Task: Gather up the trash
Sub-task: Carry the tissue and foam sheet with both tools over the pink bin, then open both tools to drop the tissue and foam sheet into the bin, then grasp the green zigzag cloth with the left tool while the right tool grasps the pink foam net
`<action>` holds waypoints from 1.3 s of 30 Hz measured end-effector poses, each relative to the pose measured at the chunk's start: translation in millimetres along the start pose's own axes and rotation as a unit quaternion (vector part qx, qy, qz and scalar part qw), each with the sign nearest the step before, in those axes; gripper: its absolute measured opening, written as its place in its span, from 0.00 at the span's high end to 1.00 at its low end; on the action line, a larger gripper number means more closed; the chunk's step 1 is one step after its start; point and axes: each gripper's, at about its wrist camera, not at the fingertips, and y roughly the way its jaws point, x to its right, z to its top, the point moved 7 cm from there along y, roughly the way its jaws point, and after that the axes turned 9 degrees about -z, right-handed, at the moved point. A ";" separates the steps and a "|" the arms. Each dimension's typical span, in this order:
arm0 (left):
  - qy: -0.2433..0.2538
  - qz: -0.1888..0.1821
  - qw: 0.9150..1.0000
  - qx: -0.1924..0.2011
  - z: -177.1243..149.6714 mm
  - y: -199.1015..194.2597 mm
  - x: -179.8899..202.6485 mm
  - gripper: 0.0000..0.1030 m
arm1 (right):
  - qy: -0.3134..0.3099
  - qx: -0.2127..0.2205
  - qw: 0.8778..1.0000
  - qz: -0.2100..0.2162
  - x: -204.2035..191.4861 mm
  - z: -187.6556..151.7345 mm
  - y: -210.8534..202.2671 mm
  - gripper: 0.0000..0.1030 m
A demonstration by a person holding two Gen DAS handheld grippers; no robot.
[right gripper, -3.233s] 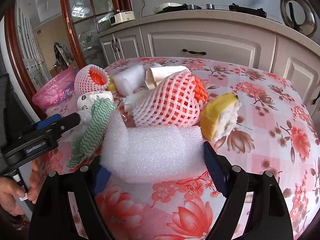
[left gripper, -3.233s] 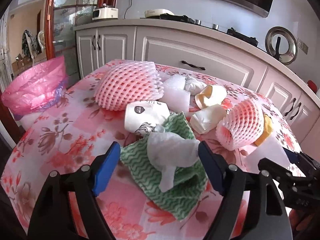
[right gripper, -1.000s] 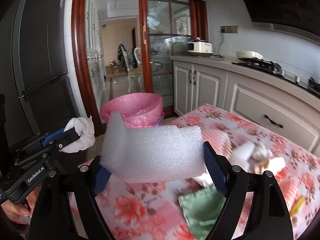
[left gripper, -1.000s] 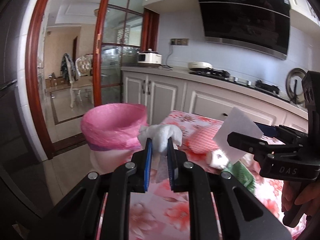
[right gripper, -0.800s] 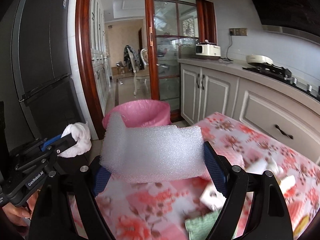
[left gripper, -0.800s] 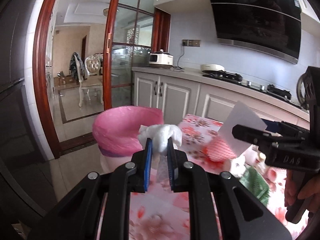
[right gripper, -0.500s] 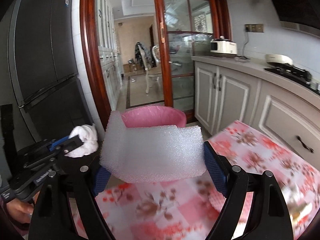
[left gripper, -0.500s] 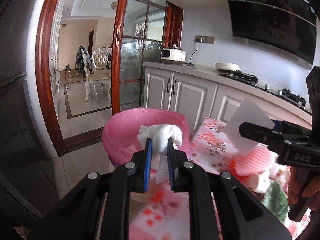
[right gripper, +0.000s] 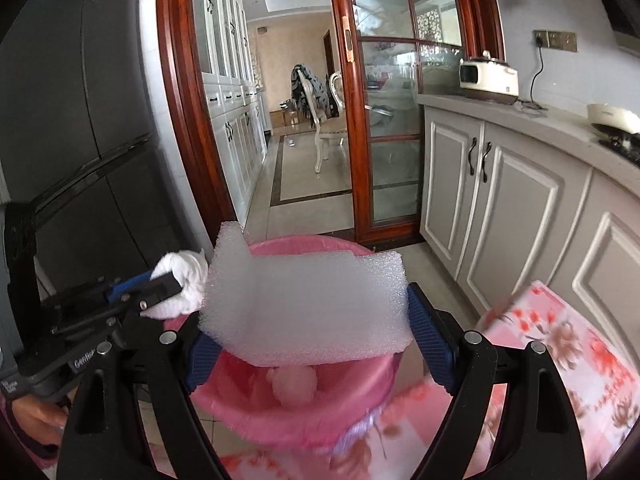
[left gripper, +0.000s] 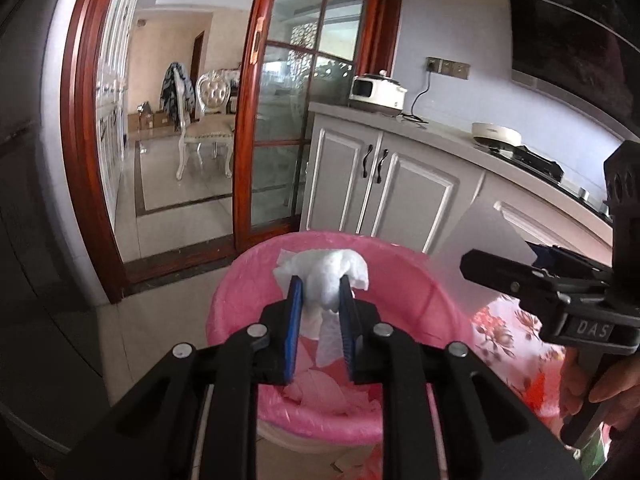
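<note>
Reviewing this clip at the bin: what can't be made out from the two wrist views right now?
- Bin contents: in the right wrist view the foam sheet held by the right hand-held gripper covers most of the pink-lined trash bin.
- Bin base: in the left wrist view the left hand-held gripper, shut on the crumpled tissue, hides it.
- Floral tablecloth: motion-blurred, cut off by the frame edge.

Left hand-held gripper [left gripper: 320,292]: showing black with blue pads, pinching a white tissue wad [left gripper: 326,270]. Right hand-held gripper [right gripper: 308,328]: showing black with blue pads around a white foam sheet [right gripper: 308,300]. Bin liner [left gripper: 420,288]: showing pink. Surface [right gripper: 580,352]: wearing pink checks with red flowers. Door frame [left gripper: 248,120]: gleaming red-brown.
</note>
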 end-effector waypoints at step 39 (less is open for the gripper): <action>0.054 -0.009 0.998 0.002 -127.7 -180.0 156.0 0.05 | 0.022 0.039 0.988 -0.150 51.3 -158.3 -275.4 0.18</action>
